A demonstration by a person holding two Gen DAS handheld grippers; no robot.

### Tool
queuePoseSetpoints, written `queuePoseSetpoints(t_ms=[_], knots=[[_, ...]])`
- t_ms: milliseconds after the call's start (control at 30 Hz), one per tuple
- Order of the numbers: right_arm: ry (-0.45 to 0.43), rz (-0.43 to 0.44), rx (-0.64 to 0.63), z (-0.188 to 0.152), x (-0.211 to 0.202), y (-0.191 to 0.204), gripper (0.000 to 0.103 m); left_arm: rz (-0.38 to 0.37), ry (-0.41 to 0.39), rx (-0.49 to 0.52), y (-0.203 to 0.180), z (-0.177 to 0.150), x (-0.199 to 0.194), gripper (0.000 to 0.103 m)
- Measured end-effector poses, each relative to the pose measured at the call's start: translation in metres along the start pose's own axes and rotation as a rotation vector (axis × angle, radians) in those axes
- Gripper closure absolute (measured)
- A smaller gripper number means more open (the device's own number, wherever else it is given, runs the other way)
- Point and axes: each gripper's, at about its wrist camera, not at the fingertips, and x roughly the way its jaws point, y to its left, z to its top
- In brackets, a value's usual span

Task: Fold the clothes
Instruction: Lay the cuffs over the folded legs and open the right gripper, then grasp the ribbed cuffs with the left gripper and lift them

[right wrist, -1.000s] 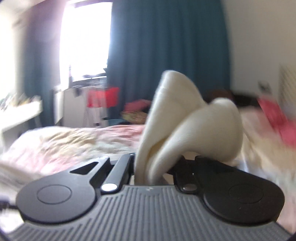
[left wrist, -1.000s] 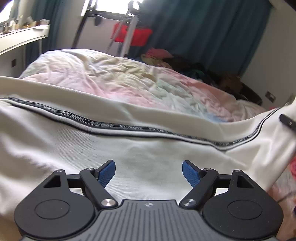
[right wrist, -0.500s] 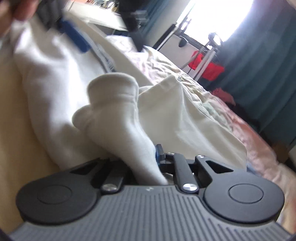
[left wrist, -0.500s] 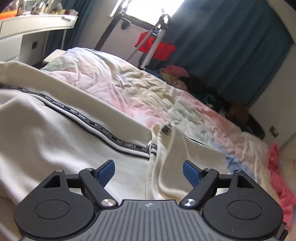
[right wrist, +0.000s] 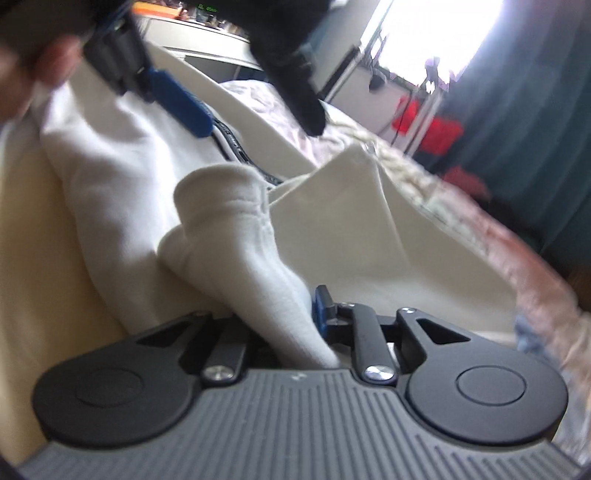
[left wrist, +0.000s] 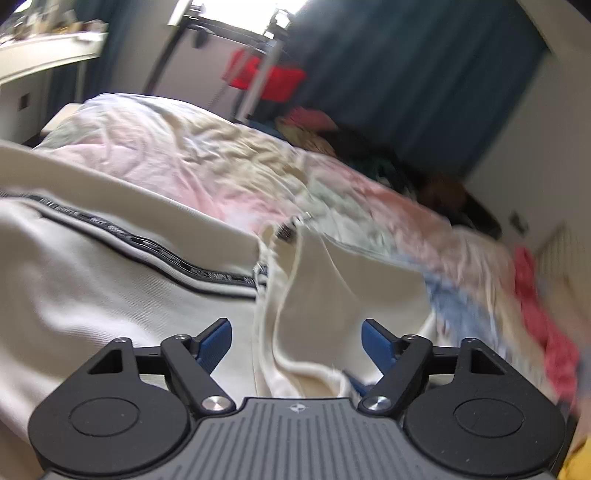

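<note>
Both wrist cameras look low and close across the cream garment [left wrist: 110,295] toward the bed [left wrist: 207,162] and curtained window [right wrist: 436,33].

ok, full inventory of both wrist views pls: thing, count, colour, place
cream garment: 1, cream with a black lettered stripe, spread across the bed in front of both grippers
bunched cuff of the garment: 1, white, between the right gripper's jaws
bed cover: 1, pastel pink, yellow and blue, crumpled, beyond the garment
red cloth: 1, at the bed's right edge
red item on the stand: 1, by the window
curtain: 1, dark teal, back wall
desk: 1, white, far left
left gripper: black, blue pads, open, nothing pinched
right gripper: black, jaws just been opening, cuff between them
</note>
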Motion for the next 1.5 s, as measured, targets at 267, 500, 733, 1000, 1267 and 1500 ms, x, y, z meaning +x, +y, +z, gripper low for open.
queuePoseSetpoints(t_ms=[267,500,733,1000,1267,1500], knots=[[-0.002,0.236,0.327,-0.002,-0.056,-0.04,0.012,-0.028,0.033,-0.042,0.007,-0.007,-0.003,0.027],[-0.012,-0.062,0.536,-0.019,-0.081,-0.093,0.012,0.002,0.099,-0.056,0.006,-0.019,0.02,0.027],[0.134,-0.157,0.622,-0.046,-0.034,-0.12,0.012,0.194,0.146,0.198,-0.021,-0.045,0.043,0.02],[0.151,-0.147,0.637,-0.06,-0.012,-0.118,0.012,0.234,0.113,0.215,-0.026,-0.052,0.043,0.019],[0.136,-0.17,0.622,-0.056,-0.044,-0.11,0.012,0.254,0.044,0.126,-0.032,-0.049,-0.013,0.02],[0.102,-0.166,0.596,-0.049,-0.065,-0.103,0.012,0.287,0.057,-0.216,0.032,-0.04,-0.08,0.019]])
